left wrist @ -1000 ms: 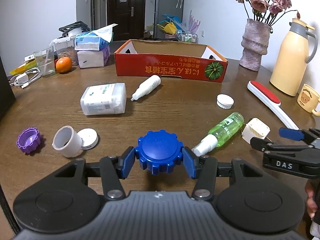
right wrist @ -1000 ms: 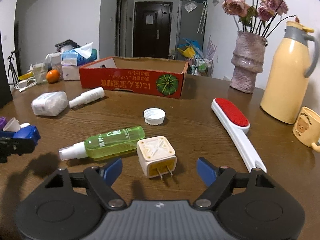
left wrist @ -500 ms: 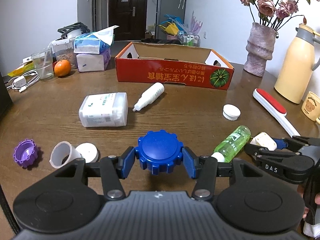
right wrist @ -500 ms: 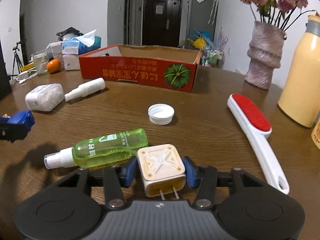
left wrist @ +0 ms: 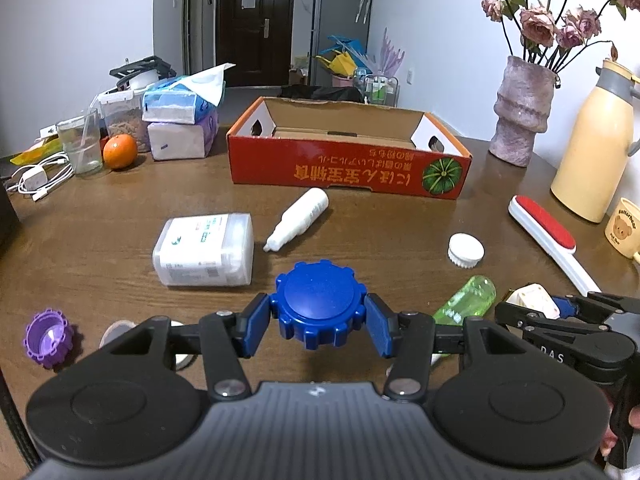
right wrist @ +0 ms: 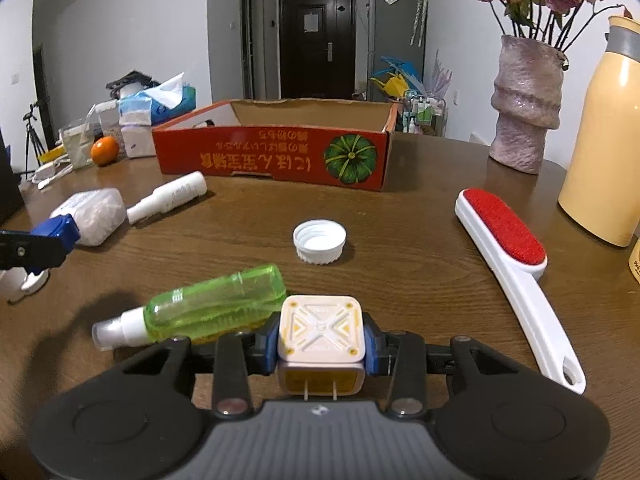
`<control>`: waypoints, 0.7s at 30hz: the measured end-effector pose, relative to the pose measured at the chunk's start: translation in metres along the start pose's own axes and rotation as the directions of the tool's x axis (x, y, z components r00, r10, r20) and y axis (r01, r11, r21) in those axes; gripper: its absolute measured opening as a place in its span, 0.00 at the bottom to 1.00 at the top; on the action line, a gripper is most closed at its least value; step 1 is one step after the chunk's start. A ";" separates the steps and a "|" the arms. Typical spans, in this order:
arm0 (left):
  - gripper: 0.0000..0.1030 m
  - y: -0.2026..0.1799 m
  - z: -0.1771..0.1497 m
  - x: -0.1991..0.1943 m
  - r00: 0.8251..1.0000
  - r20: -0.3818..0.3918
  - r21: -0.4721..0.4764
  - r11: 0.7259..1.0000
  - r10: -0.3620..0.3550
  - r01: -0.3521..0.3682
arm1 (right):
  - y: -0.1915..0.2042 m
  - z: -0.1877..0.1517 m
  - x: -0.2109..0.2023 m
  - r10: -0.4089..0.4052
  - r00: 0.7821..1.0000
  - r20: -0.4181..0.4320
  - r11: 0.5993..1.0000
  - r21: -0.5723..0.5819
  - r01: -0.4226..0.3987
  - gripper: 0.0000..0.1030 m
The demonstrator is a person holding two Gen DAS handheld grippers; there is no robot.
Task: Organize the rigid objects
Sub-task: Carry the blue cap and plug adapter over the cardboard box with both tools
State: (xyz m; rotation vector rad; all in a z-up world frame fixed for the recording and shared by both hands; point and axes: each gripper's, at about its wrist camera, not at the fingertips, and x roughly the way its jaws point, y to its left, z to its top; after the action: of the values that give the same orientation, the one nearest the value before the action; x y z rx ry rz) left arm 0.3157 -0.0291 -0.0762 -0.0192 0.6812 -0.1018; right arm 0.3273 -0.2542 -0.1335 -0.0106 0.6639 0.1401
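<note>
My left gripper is shut on a blue ridged lid and holds it above the table. My right gripper is shut on a cream square charger plug, which also shows in the left wrist view. An open red cardboard box stands at the back, also in the right wrist view. Loose on the table lie a green spray bottle, a white bottle, a white cap, a clear cotton-swab box and a purple lid.
A red-and-white lint brush lies at the right. A cream thermos, a bear mug and a vase of roses stand at the far right. Tissue packs, an orange, a glass and cables sit at the far left.
My right gripper moved onto the charger plug, closed on it and lifted it. My left gripper rose higher with the blue lid, which stays held.
</note>
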 end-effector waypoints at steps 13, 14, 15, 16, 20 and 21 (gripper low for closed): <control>0.51 -0.004 0.029 0.007 0.999 0.053 -0.008 1.000 -0.003 0.003 | -0.003 0.034 -0.009 -0.004 0.996 0.088 1.000 0.028 0.002 0.37; 0.51 -0.005 0.032 0.007 0.998 0.059 -0.010 1.000 -0.003 0.004 | -0.003 0.037 -0.009 -0.004 0.995 0.096 1.000 0.030 0.001 0.37; 0.51 -0.005 0.035 0.008 0.998 0.066 -0.014 1.000 -0.004 0.005 | -0.002 0.040 -0.009 -0.003 0.995 0.104 0.999 0.032 -0.001 0.37; 0.51 -0.005 0.038 0.009 0.997 0.072 -0.017 1.000 -0.005 0.006 | -0.002 0.043 -0.009 -0.002 0.994 0.114 0.999 0.034 -0.002 0.37; 0.51 -0.007 0.049 0.014 0.996 0.088 -0.034 0.999 -0.006 0.009 | 0.001 0.056 -0.008 -0.005 0.989 0.145 0.999 0.042 -0.001 0.37; 0.51 -0.007 0.053 0.015 0.996 0.092 -0.039 0.999 -0.006 0.010 | 0.001 0.060 -0.008 -0.005 0.988 0.154 0.999 0.045 -0.002 0.37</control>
State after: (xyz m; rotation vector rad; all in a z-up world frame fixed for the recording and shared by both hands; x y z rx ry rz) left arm 0.3601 -0.0384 -0.0447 -0.0642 0.5914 -0.0945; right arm 0.3577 -0.2509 -0.0817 0.0432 0.5127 0.1230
